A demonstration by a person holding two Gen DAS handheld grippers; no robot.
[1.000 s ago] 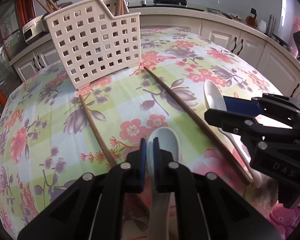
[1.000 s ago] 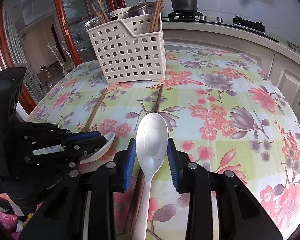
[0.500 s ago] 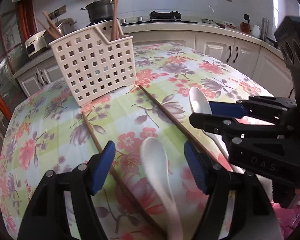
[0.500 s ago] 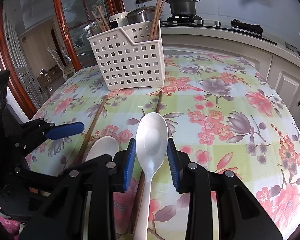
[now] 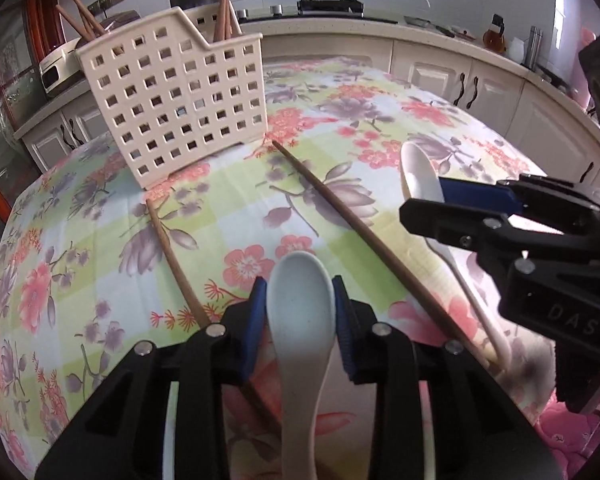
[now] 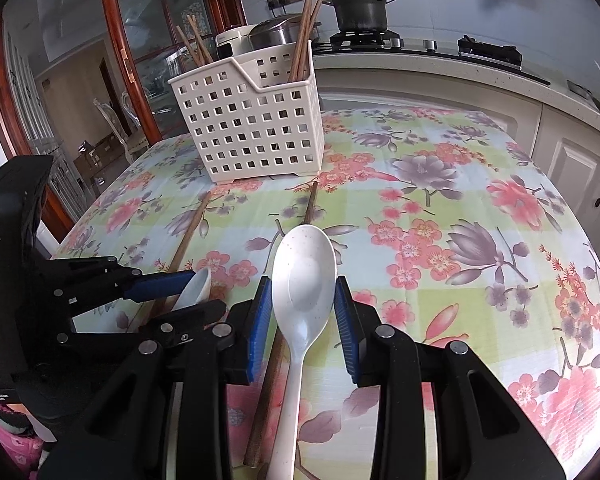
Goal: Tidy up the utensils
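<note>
My left gripper point(image 5: 300, 312) is shut on a pale ceramic soup spoon point(image 5: 301, 300), its blue pads against the bowl's sides. My right gripper point(image 6: 303, 304) is shut on a white speckled long-handled spoon point(image 6: 303, 276). That spoon point(image 5: 420, 178) and the right gripper point(image 5: 460, 204) also show at the right of the left wrist view. The left gripper point(image 6: 168, 292) shows at the lower left of the right wrist view. A cream perforated utensil basket point(image 5: 172, 100) point(image 6: 252, 120) stands upright at the table's far side with chopsticks point(image 6: 304, 28) in it.
Two loose wooden chopsticks point(image 5: 360, 228) point(image 5: 172, 252) lie on the floral tablecloth point(image 5: 80, 240) between the grippers and the basket. Behind the table are a kitchen counter point(image 6: 500, 76), a pot point(image 6: 360, 8) on the stove and a rice cooker point(image 6: 276, 34).
My left gripper opened wide around the soup spoon half a second ago and has now closed on its bowl again. The right gripper kept its hold on the long spoon.
</note>
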